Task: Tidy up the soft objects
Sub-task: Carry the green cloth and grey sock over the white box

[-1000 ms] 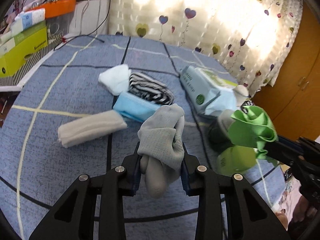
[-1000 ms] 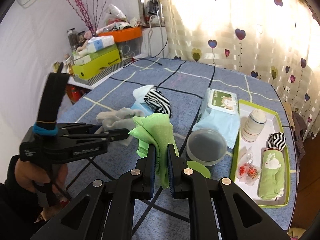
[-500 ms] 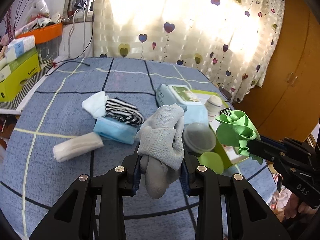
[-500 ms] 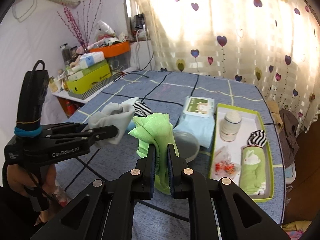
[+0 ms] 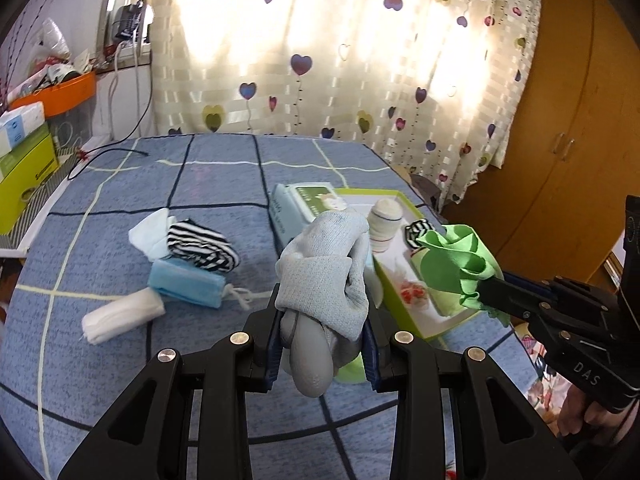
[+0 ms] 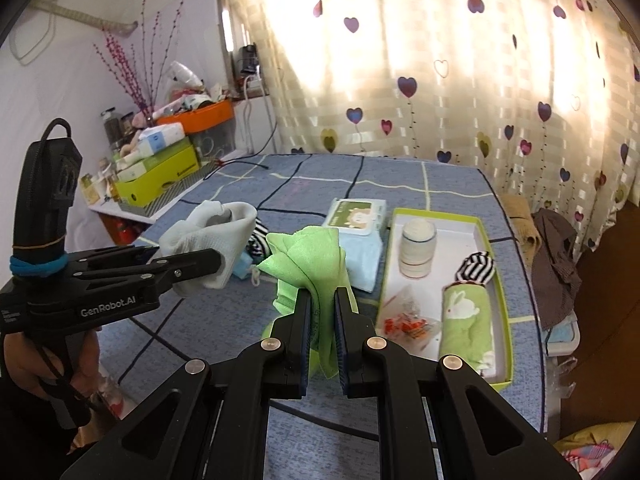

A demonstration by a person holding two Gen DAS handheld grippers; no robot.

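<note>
The left gripper (image 5: 323, 342) pinches a soft, light grey sock bundle (image 5: 324, 264) and the right gripper (image 6: 322, 322) pinches a floppy green cloth (image 6: 310, 256), both up above the bed near the green tray (image 6: 502, 304), and squeezing each bunch in its thick middle looks safest.

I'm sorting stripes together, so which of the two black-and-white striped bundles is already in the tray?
The smaller striped bundle, lying in the green tray just above the green bunny roll. The other one lies out on the blue cloth, left of the tray.
</note>
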